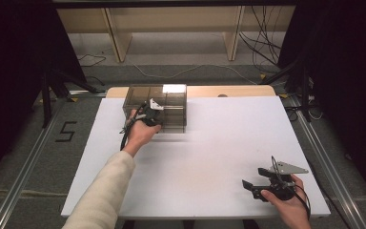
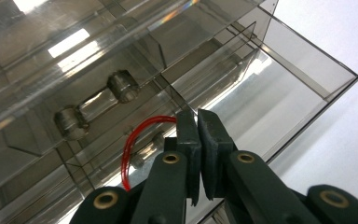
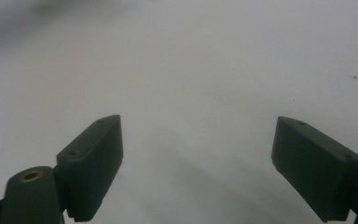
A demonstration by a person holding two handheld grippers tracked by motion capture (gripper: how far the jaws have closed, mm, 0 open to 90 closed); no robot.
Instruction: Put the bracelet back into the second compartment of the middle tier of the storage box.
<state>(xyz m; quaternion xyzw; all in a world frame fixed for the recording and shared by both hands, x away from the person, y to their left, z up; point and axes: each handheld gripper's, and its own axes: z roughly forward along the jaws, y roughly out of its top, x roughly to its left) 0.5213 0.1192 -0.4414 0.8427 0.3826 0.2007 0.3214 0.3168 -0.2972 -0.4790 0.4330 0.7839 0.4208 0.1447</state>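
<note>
A smoky clear drawer box (image 1: 145, 93) stands at the far side of the white table (image 1: 209, 143). My left gripper (image 1: 158, 116) is at its front; in the left gripper view (image 2: 198, 135) the jaws stand together with only a thin slit between the pads. A red loop (image 2: 129, 154) curves out from behind the left finger (image 2: 186, 140); I cannot tell whether it is pinched. A clear drawer (image 2: 284, 79) is pulled out past the jaws. My right gripper (image 1: 253, 177) (image 3: 198, 163) rests open over bare table at the near right, with nothing between its fingers.
Two round clear drawer knobs (image 2: 123, 85) show on the box front in the left gripper view. Wooden shelving (image 1: 171, 28) and loose cables (image 1: 262, 43) lie on the floor beyond the table. Metal rails (image 1: 28, 157) run along both sides.
</note>
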